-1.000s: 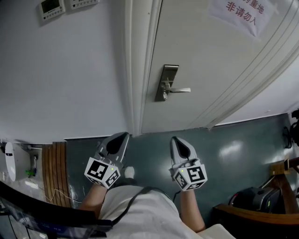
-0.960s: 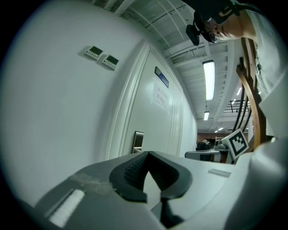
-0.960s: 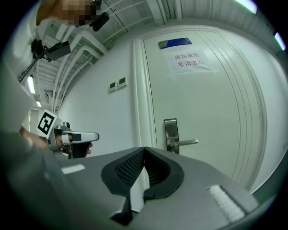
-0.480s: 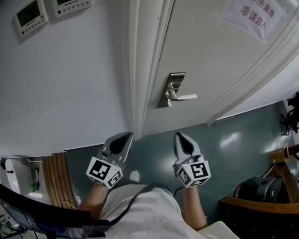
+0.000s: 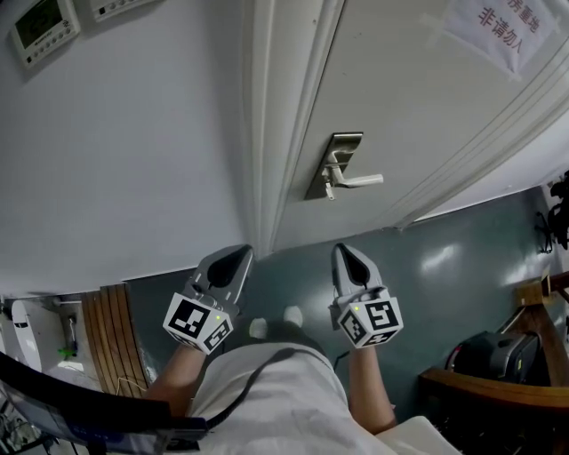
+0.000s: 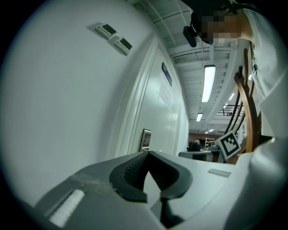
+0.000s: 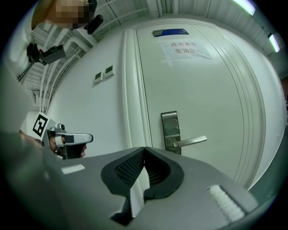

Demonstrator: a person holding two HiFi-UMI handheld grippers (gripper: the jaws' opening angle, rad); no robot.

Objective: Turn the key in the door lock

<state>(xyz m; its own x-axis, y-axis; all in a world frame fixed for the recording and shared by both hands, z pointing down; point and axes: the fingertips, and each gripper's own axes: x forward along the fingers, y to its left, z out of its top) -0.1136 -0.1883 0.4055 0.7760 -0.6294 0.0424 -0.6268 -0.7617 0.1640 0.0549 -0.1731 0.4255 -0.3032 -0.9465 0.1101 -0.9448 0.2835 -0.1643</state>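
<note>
A white door [image 5: 400, 98] carries a metal lock plate [image 5: 334, 164] with a lever handle [image 5: 360, 180] pointing right. A small piece hangs below the lever; I cannot tell if it is a key. My left gripper [image 5: 238, 254] and right gripper [image 5: 344, 250] are held side by side, well short of the door, both shut and empty. In the right gripper view the shut tips [image 7: 144, 148] lie just left of the plate [image 7: 170, 129] and lever [image 7: 191, 142]. The left gripper view has its shut tips [image 6: 147, 152] below the plate [image 6: 146, 139], seen edge-on.
The door frame [image 5: 262, 133] runs between the door and a white wall with two control panels [image 5: 40, 31]. A paper sign [image 5: 498, 27] hangs on the door. Dark wooden furniture [image 5: 498, 400] stands at the lower right, wooden slats [image 5: 111, 338] at the lower left.
The door has come closer: the lock plate looks larger and sits further right in the head view. Both grippers moved toward it together and stayed shut.
</note>
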